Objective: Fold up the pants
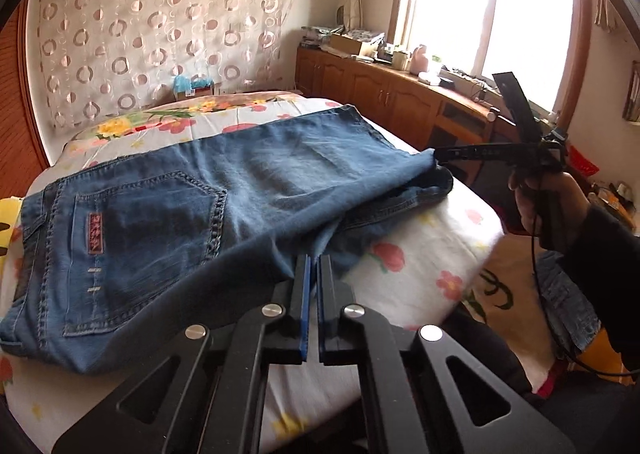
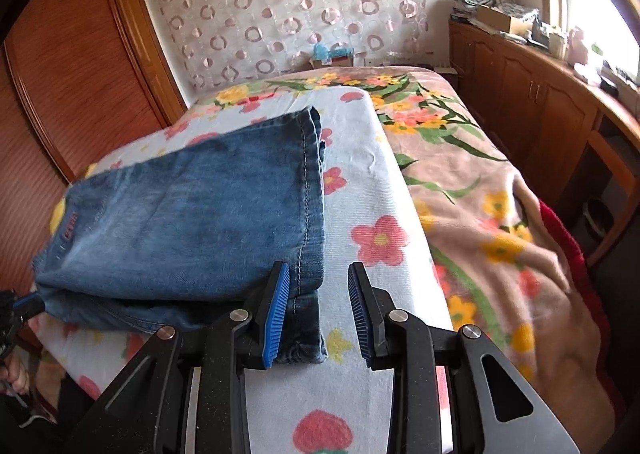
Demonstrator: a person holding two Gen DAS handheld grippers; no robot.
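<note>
On the flowered white blanket (image 2: 360,182) covering the bed lie the blue jeans (image 1: 168,214), folded, back pocket up. At their near edge, the left gripper (image 1: 313,274) has its blue pads pinching a fold of denim. The right gripper (image 2: 319,290) stands spread at the hem, its left pad touching the cloth, gripping nothing.

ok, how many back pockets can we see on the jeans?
1: a back pocket on the top layer of the jeans, left side of the left wrist view. Another may be hidden underneath.
</note>
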